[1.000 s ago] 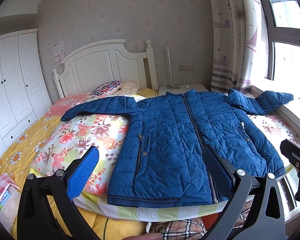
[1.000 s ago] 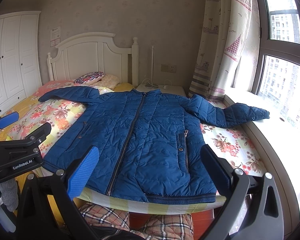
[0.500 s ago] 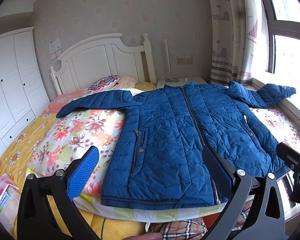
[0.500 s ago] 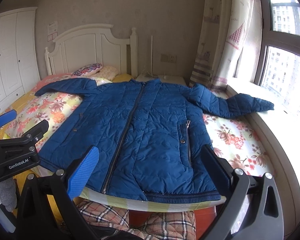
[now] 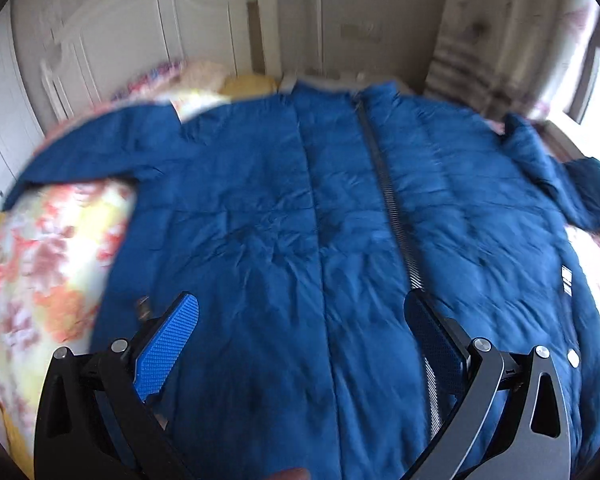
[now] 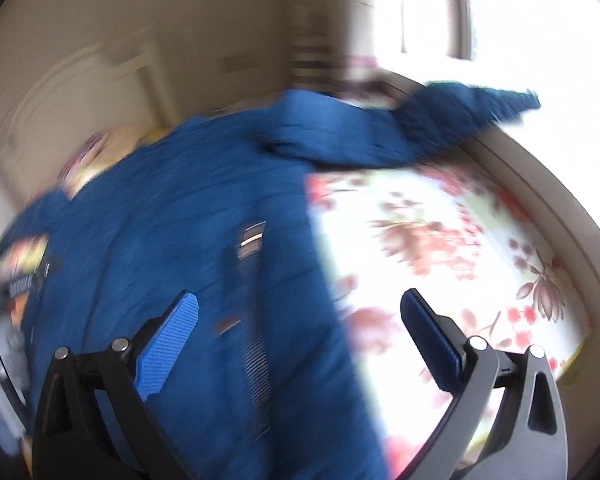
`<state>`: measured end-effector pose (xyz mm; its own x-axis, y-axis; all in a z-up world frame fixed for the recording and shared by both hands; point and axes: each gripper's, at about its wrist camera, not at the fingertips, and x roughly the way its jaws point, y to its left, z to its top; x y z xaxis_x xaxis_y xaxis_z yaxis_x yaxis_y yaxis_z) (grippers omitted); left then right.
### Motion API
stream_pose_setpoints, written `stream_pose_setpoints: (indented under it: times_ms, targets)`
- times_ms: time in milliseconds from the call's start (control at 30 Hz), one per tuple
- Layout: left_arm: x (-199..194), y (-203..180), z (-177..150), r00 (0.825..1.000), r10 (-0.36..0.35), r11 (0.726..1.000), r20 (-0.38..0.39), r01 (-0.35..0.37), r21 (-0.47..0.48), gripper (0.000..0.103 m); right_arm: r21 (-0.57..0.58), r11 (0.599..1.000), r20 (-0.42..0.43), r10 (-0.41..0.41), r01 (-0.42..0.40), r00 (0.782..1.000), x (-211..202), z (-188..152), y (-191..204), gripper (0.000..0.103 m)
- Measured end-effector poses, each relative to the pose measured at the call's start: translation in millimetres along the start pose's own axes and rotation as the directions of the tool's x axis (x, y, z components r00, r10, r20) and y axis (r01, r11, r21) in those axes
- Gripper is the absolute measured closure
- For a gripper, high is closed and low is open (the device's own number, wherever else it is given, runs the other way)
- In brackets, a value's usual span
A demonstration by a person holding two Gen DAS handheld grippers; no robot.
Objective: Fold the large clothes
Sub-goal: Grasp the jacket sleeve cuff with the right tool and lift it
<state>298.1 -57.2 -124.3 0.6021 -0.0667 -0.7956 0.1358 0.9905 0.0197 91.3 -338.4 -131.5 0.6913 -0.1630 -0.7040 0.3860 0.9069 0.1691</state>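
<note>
Blue jacket [image 5: 284, 208] is lying flat across the bed [image 6: 440, 240], hem at near edge. Left claw [image 5: 300, 336] and right claw [image 6: 298, 332] are hanging spread, empty. Risk: puffy fabric slipping, bunching.

Blue jacket [image 5: 260, 220] is quilted, puffy cloth with a soft matt sheen, its zip [image 5: 392, 200] ridged and metallic-looking. Floral bedcover [image 6: 440, 248] under it is smooth printed cloth. Left tool [image 5: 300, 328] shows matt black arms, shiny round bolts, blue fingers [image 5: 164, 344] with a fine knobbly grip texture.
</note>
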Motion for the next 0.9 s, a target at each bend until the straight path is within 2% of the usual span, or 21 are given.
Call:
stream_pose_setpoints:
  times_ms: [100, 200, 300, 500, 533, 567, 600, 633, 700, 733, 767, 833, 900]
  targets:
    - [30.5, 7.3, 9.6, 1.000, -0.017, 1.000, -0.017, 0.017, 0.001, 0.004, 0.173, 0.985, 0.016, -0.028, 0.024, 0.999, 33.6, 32.2, -58.8, 0.003]
    - [54.7, 11.7, 12.0, 0.998, -0.050, 0.999, -0.040, 0.051, 0.017, 0.004, 0.280, 0.959, 0.046, -0.060, 0.045, 0.997, 64.0, 66.1, -100.1, 0.003]
    - [60.9, 15.4, 8.8, 0.996, -0.081, 0.997, -0.038, 0.082, 0.013, 0.004, 0.326, 0.943, 0.059, -0.093, 0.069, 0.994, 93.2, 95.5, -124.4, 0.004]
    - [61.1, 16.5, 3.0, 0.994, -0.101, 0.995, -0.032, 0.102, 0.022, 0.004, 0.390, 0.907, 0.024, -0.184, 0.160, 0.983, 152.9, 148.6, -159.3, 0.012]
    - [60.8, 17.0, 2.1, 0.994, -0.103, 0.994, -0.033, 0.104, 0.024, 0.004, 0.395, 0.904, 0.028, -0.190, 0.164, 0.981, 154.0, 150.6, -160.2, 0.025]
    - [61.2, 17.2, 2.4, 0.994, -0.103, 0.994, -0.036, 0.105, 0.029, 0.004, 0.398, 0.902, 0.034, -0.198, 0.168, 0.980, 156.1, 153.4, -160.8, 0.051]
    - [62.0, 16.3, 3.0, 0.994, -0.102, 0.994, -0.043, 0.104, 0.040, 0.004, 0.394, 0.905, 0.052, -0.195, 0.160, 0.979, 157.6, 157.4, -158.7, 0.068]
    - [62.5, 16.1, 3.8, 0.994, -0.103, 0.993, -0.044, 0.105, 0.045, 0.004, 0.384, 0.911, 0.077, -0.192, 0.149, 0.978, 156.0, 161.1, -153.5, 0.090]
    - [62.0, 17.3, 3.0, 0.993, -0.106, 0.993, -0.041, 0.108, 0.044, 0.004, 0.307, 0.943, 0.185, -0.189, 0.125, 0.964, 141.4, 167.4, -126.9, 0.093]
    - [61.7, 17.1, 3.0, 0.994, -0.106, 0.993, -0.041, 0.108, 0.045, 0.004, 0.215, 0.966, 0.252, -0.197, 0.144, 0.948, 130.8, 173.9, -97.5, 0.094]
    - [62.2, 17.0, 3.8, 0.993, -0.106, 0.993, -0.041, 0.108, 0.045, 0.004, 0.155, 0.977, 0.286, -0.185, 0.145, 0.940, 125.3, 177.9, -77.2, 0.094]
    - [62.3, 17.5, 4.1, 0.993, -0.108, 0.993, -0.039, 0.110, 0.044, 0.004, -0.028, 0.995, 0.343, -0.084, 0.099, 0.936, 116.7, 184.8, -12.1, 0.094]
    - [61.9, 18.1, 3.8, 0.993, -0.112, 0.993, -0.037, 0.114, 0.040, 0.004, -0.212, 0.976, 0.352, 0.020, 0.059, 0.936, 115.7, 180.4, 54.6, 0.094]
